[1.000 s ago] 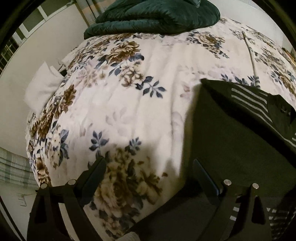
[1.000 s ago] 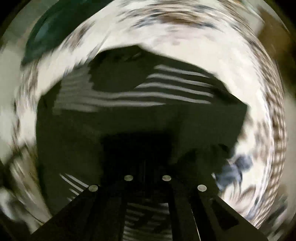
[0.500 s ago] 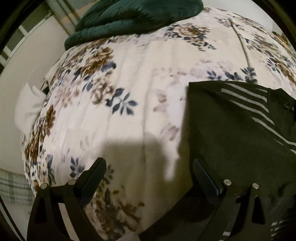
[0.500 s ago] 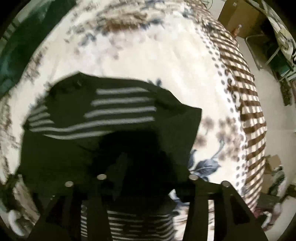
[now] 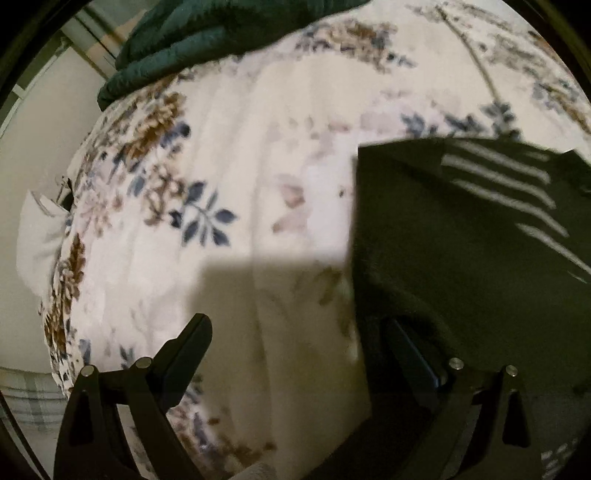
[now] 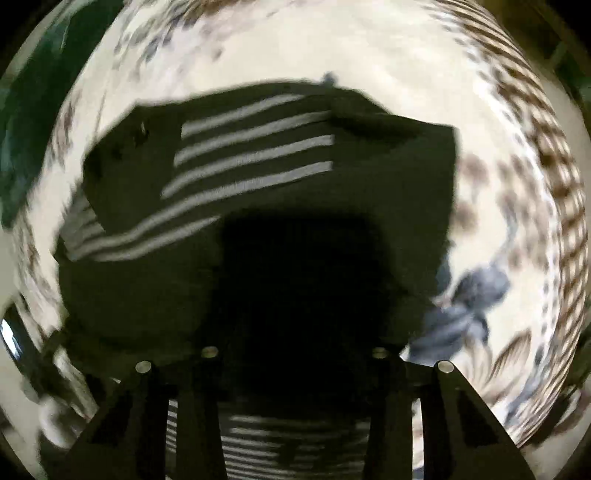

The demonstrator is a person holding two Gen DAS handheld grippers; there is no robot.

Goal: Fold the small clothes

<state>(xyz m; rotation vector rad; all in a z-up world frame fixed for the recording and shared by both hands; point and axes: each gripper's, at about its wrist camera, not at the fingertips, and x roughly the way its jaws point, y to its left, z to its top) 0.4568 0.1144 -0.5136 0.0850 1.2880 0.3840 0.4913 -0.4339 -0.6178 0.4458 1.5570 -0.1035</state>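
Below, dark striped garment (image 6: 258,177) flat on floral bed cover (image 5: 258,184), toward its near edge. Left tool (image 5: 295,343) wide apart, gripping nothing. Right tool (image 6: 295,354) closing, part open over garment; grip indiscernible. No legible writing.

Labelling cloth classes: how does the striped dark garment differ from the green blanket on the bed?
The striped garment is near-black with pale bands; the green blanket is plain teal. The garment lies flat, with straight edges, under the grippers; the blanket sits bunched in thick folds at the far end. Both rest on the floral bedspread.
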